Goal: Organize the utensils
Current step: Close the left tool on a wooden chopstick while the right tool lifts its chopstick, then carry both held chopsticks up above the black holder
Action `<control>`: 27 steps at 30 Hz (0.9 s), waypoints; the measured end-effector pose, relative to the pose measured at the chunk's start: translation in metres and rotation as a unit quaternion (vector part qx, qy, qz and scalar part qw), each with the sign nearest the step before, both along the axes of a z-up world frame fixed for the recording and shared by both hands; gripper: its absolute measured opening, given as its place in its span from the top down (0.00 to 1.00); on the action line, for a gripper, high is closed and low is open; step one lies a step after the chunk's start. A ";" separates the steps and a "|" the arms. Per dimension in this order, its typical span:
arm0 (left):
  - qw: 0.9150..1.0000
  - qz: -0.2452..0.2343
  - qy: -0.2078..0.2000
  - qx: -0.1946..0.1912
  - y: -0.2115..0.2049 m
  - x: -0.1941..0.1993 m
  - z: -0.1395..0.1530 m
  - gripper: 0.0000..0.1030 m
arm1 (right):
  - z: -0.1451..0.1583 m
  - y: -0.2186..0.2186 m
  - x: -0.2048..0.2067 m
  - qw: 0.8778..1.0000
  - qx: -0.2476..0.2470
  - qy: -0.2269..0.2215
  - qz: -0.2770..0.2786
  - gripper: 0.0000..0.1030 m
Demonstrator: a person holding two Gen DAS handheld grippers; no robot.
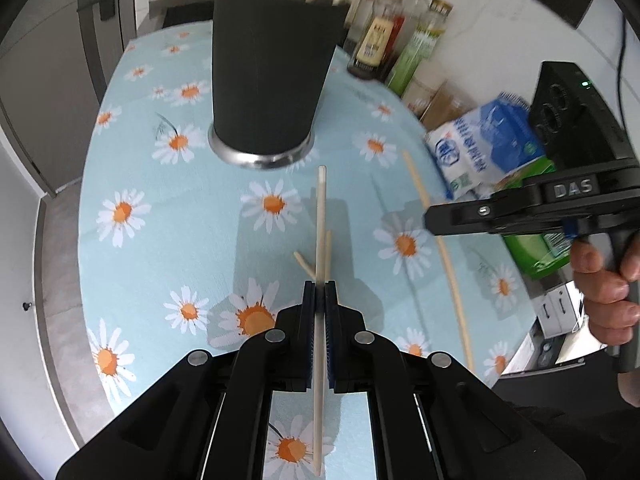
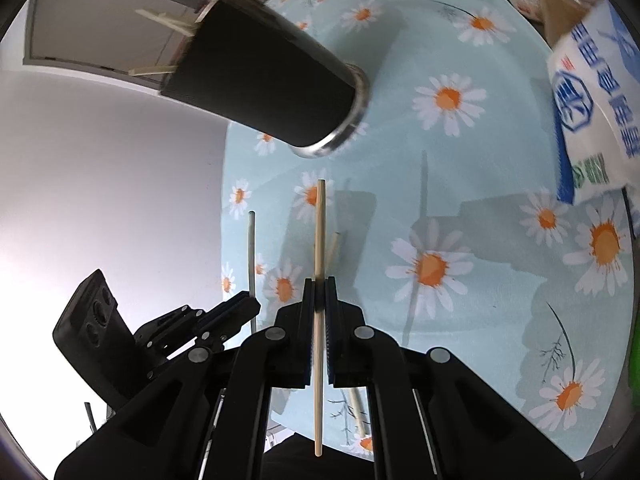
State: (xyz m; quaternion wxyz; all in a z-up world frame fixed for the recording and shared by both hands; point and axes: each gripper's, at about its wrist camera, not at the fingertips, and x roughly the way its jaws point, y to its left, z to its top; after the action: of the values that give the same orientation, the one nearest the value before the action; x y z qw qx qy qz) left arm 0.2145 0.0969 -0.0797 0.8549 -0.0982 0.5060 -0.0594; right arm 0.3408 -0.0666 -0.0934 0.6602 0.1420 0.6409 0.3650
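Observation:
A black utensil cup (image 1: 269,76) with a steel base stands on the daisy tablecloth (image 1: 160,208); several chopstick ends stick out of its top. My left gripper (image 1: 319,286) is shut on a pale chopstick (image 1: 321,216) that points toward the cup. Loose chopsticks (image 1: 305,266) lie on the cloth under it. My right gripper (image 2: 319,282) is shut on another chopstick (image 2: 320,232), held above the cloth; it shows in the left wrist view (image 1: 436,218) with its chopstick (image 1: 454,280). The cup also appears in the right wrist view (image 2: 272,80).
Sauce and oil bottles (image 1: 400,32) stand behind the cup at the right. A blue and white packet (image 1: 476,148) and a green box (image 1: 532,240) sit at the table's right edge. The left gripper shows in the right wrist view (image 2: 236,312).

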 end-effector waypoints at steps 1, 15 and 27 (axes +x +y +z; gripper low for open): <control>1.000 0.001 -0.004 -0.003 0.001 0.001 0.002 0.97 | 0.004 0.004 -0.002 1.000 -0.002 -0.014 0.002 0.94; 0.995 -0.002 -0.090 -0.040 0.020 -0.017 0.048 0.97 | 0.039 0.037 -0.010 0.995 0.057 -0.086 0.012 0.94; 0.979 0.015 -0.186 -0.077 0.049 -0.012 0.088 0.97 | 0.091 0.051 -0.006 0.970 0.130 -0.206 0.003 0.94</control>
State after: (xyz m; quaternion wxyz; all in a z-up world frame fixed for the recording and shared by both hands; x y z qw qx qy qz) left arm 0.2027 0.1462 0.0082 0.9245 -0.1588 0.3307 -0.1032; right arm 0.3346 -0.0157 -0.0026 0.7524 0.1462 0.4390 0.4688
